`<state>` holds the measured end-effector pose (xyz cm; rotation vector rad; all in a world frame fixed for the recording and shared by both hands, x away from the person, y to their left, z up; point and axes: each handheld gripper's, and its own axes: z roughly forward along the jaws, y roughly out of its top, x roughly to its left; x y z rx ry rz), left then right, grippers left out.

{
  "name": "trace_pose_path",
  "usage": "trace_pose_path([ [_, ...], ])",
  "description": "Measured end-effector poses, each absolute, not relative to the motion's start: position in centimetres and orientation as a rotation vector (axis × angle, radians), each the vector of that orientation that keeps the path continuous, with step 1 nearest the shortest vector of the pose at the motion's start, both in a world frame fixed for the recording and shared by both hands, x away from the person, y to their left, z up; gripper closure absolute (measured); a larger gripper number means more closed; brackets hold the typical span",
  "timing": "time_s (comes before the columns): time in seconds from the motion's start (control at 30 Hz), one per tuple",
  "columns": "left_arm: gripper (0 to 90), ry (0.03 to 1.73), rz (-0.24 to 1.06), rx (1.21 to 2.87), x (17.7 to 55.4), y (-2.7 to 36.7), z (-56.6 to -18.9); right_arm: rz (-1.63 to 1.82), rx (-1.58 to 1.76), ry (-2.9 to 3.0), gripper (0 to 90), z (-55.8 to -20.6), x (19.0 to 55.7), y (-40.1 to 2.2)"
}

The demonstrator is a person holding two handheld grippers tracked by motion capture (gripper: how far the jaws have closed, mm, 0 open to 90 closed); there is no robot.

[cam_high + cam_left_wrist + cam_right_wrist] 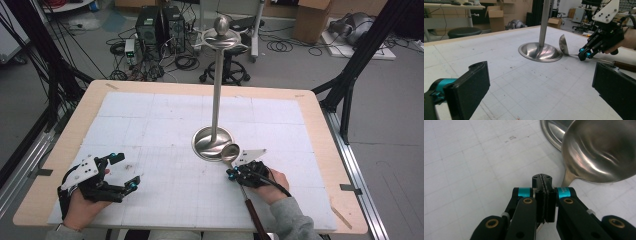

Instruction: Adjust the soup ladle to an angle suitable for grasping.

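One ladle [231,152] sat at the stand's [214,142] five o'clock, its handle pinched tight by the right gripper [233,172]. Left gripper [122,172] gaped empty. Next, likely lift and hang it.

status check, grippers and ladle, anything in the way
Right gripper shut on steel ladle with dark handle. Left gripper open, empty. Ladle bowl beside steel stand's round base, close.
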<state>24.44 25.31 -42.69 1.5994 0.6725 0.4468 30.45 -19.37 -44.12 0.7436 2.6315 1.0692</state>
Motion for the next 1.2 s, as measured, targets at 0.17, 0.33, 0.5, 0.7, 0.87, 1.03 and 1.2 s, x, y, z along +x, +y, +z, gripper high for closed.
trace_pose_path([
  [0.17, 1.7, 0.671, 0.447, 1.598, 24.5, 25.3, -42.7, 1.061, 0.784, 2.610, 90.0, -44.1, 30.7, -20.3],
  [0.33, 1.7, 0.671, 0.445, 1.601, 24.5, 25.2, -42.7, 1.065, 0.834, 2.583, 90.0, -44.2, 31.1, -21.6],
  [0.5, 1.7, 0.666, 0.447, 1.603, 24.5, 25.2, -42.7, 1.062, 0.857, 2.563, 90.0, -44.2, 31.3, -22.6],
  [0.7, 1.7, 0.667, 0.445, 1.604, 24.5, 25.2, -42.7, 1.051, 0.903, 2.535, 90.0, -44.2, 31.5, -23.9],
  [0.87, 1.7, 0.668, 0.444, 1.606, 24.5, 25.1, -42.7, 1.051, 0.938, 2.513, 90.0, -44.3, 31.7, -25.2],
  [1.03, 1.8, 0.666, 0.444, 1.609, 24.6, 25.1, -42.7, 1.044, 0.970, 2.488, 90.0, -44.3, 31.7, -26.3],
  [1.2, 1.8, 0.662, 0.445, 1.609, 24.6, 25.1, -42.7, 1.048, 0.999, 2.472, 90.0, -44.3, 31.7, -27.2],
])
